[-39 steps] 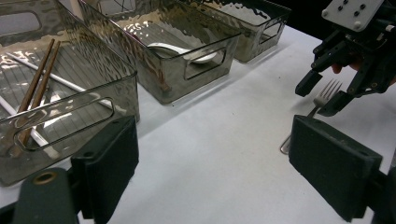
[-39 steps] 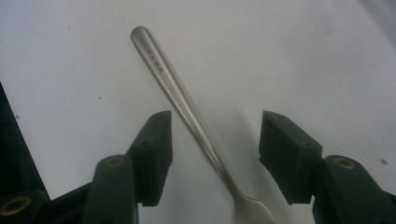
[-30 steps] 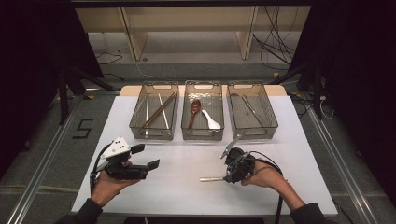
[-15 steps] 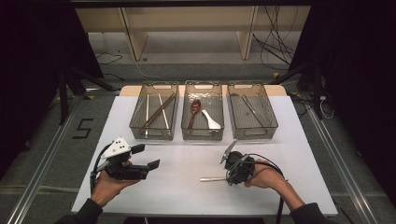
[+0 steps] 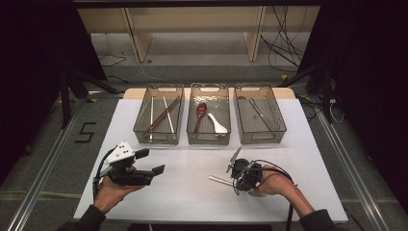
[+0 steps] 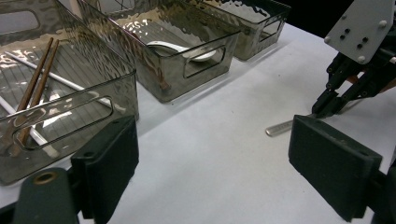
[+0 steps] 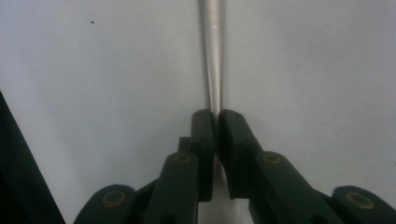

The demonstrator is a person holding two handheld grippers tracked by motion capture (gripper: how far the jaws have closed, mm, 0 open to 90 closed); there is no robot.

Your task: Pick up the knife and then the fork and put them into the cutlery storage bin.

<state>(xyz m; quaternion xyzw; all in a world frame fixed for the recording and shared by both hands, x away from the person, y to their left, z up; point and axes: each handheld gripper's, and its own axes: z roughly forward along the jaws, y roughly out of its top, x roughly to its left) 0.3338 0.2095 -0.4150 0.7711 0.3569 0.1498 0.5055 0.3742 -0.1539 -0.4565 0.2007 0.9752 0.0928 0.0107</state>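
While the left gripper [image 5: 149,162] is held spread wide and empty above the bench [image 5: 183,192], the metal utensil [image 5: 220,180] is pinched at one end by the clenched right gripper [image 5: 234,177]; since a second ago it has been drawn slightly nearer the person, low over the bench; sorting into a bin [image 5: 260,137] is judged next.

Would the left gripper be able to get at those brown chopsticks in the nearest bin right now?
Probably yes. The left gripper is open and holds nothing, the left bin has no lid, and the brown chopsticks lie uncovered beside pale ones.
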